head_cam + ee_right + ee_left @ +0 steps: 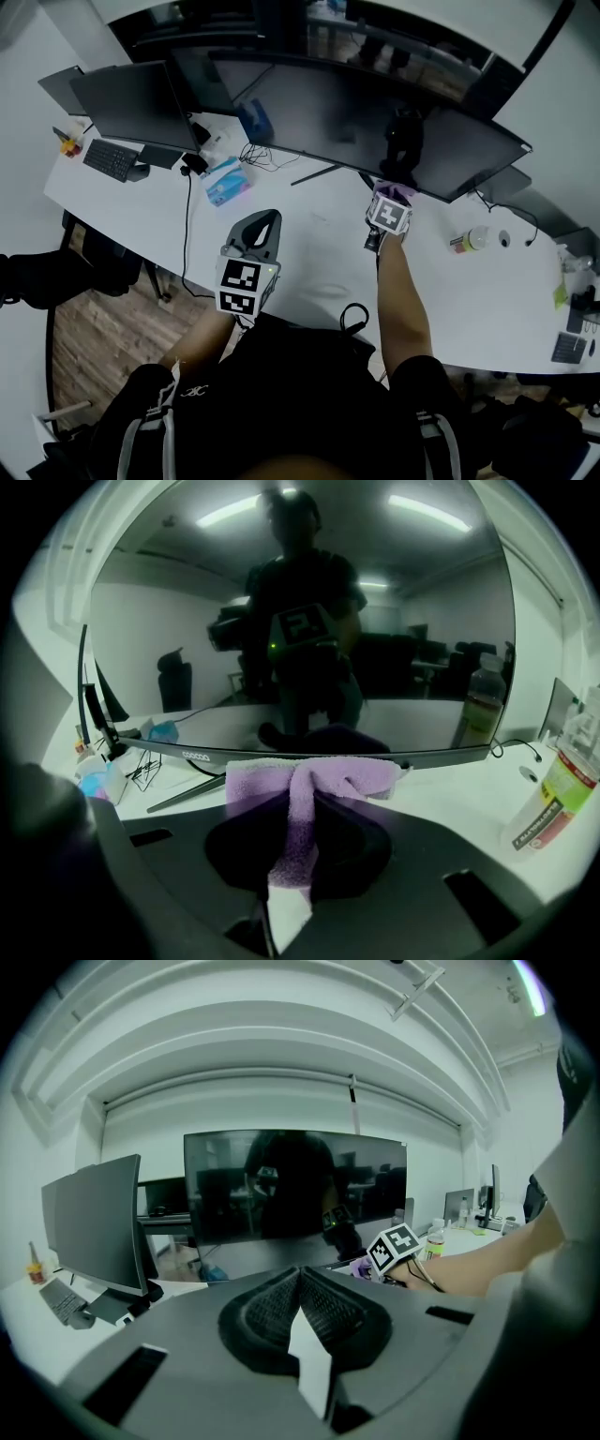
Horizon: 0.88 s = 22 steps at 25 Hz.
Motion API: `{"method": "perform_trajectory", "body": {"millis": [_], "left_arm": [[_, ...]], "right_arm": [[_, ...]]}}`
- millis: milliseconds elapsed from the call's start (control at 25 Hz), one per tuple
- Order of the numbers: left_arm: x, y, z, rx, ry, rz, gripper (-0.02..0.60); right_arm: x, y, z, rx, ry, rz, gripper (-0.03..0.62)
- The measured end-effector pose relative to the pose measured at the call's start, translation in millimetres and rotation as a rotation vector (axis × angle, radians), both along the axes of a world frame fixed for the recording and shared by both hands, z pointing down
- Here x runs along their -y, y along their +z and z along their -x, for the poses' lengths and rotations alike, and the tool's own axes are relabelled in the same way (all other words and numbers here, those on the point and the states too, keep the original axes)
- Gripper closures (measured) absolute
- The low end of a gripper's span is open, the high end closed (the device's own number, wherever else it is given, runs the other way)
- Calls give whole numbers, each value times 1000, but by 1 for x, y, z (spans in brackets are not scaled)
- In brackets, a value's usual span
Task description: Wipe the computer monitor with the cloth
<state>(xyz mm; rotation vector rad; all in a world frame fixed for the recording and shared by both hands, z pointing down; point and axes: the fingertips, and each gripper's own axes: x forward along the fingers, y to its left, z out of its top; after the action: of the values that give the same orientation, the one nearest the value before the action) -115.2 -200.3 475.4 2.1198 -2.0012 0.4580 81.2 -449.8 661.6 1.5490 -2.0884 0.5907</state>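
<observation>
The purple cloth is pinched in the closed right tongs and held at the lower edge of the wide dark monitor. Whether it touches the glass cannot be told. No wiped tracks are seen on the screen, so the wiping is judged barely begun, with nearly the whole surface left. The left tongs are shut on nothing above the white bench.

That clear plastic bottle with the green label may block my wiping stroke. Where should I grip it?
I'd grip the clear plastic bottle round its labelled middle, tongs level, from the white desk's front edge: it stands upright with the dark curved monitor behind.
</observation>
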Motion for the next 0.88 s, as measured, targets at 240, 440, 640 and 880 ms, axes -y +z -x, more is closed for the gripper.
{"method": "perform_trajectory", "body": {"millis": [240, 440, 640, 880], "left_arm": [[-11, 0, 30, 6, -11, 7, 568], [-17, -3, 58, 3, -18, 6, 568], [-22, -2, 86, -7, -27, 3, 568], [-33, 3, 121, -21, -42, 6, 568]], "right_arm": [[-5, 2, 36, -20, -29, -1, 517], [-12, 1, 72, -26, -60, 4, 517], [-18, 7, 105, -65, -95, 14, 517], [-21, 6, 146, -82, -149, -8, 517]]}}
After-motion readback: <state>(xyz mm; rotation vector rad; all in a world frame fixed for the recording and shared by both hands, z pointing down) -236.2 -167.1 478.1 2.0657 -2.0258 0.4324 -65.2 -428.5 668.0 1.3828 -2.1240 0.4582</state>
